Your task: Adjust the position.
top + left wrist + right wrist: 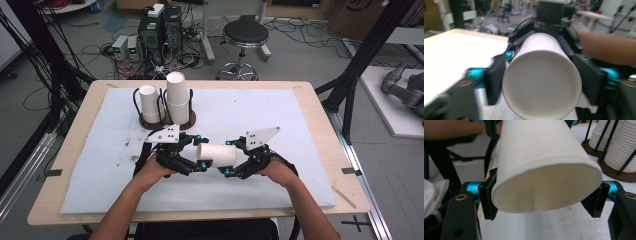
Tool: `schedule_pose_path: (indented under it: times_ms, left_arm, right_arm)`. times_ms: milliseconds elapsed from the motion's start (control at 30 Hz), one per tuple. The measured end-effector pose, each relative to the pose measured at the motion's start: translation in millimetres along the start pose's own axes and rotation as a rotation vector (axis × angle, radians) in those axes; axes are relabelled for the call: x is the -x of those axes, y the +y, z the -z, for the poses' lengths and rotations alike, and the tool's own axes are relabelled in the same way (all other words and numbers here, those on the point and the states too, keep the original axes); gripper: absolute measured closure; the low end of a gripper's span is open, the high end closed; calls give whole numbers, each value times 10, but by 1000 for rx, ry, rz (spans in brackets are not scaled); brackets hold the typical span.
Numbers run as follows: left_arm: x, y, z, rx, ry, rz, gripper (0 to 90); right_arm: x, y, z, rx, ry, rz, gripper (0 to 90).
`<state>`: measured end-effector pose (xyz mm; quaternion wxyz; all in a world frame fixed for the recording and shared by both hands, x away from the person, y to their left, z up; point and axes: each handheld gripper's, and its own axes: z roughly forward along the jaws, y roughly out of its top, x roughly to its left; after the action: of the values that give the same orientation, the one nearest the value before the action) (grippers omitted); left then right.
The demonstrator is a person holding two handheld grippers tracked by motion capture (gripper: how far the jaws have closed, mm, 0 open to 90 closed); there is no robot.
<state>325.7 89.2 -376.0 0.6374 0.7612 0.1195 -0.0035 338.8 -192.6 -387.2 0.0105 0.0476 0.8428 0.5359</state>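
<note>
High view: cup [217,154] lying sideways between both grippers over the white mat [280,120].
Right gripper [544,195] clamps the cup's open rim, squashing it a bit oval. Left gripper [541,82] has its jaws either side of the cup's closed bottom; can't tell if the pads press. Two cup stacks [177,95] stand in the rack [167,121] behind.

No readable text, label, brand, number or sign appeared anywhere. The paper cup [216,155] was plain white, and so were the stacked cups [177,97] behind it. A cardboard box [357,15] far behind the paper cup bore a dark mark, too cut off to read.
</note>
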Motion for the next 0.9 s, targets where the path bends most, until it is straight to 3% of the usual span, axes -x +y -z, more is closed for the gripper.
schedule_pose_path:
  times_ms: [100, 167, 233, 333, 433, 500, 600, 733, 833, 900]
  left_arm:
    - [-7, -21, -26, -31, 25, 10, 190]
    - [-16, -39, -31, -34, -3, 0, 204]
    - [-26, -45, -29, -25, -35, -8, 331]
    - [-34, -40, -18, 2, -54, -2, 340]
    - [-32, -26, 13, 49, -57, 4, 343]
    - [-33, -15, 39, 85, -61, 11, 346]
    - [-37, -19, 43, 78, -67, 9, 347]
    - [-38, -60, 36, 69, -77, 14, 351]
    - [-31, -92, 30, 57, -68, 34, 343]
    - [-17, -86, 32, 55, -33, 32, 313]
  right_arm:
    - [-2, 6, 5, -34, 3, 7, 283]
    - [0, 6, 3, -21, 13, 2, 283]
    - [4, 6, 9, -20, 10, -11, 281]
    - [16, 0, 20, -11, 18, -20, 259]
    - [3, 9, 27, 37, -9, -42, 191]
    - [11, -1, 34, 51, -4, -61, 191]
    - [5, -21, 37, 79, 2, -83, 193]
    - [8, -8, 40, 116, 33, -48, 266]
    - [10, -15, 44, 96, 48, -43, 281]
    - [8, -20, 36, 91, 47, -48, 285]
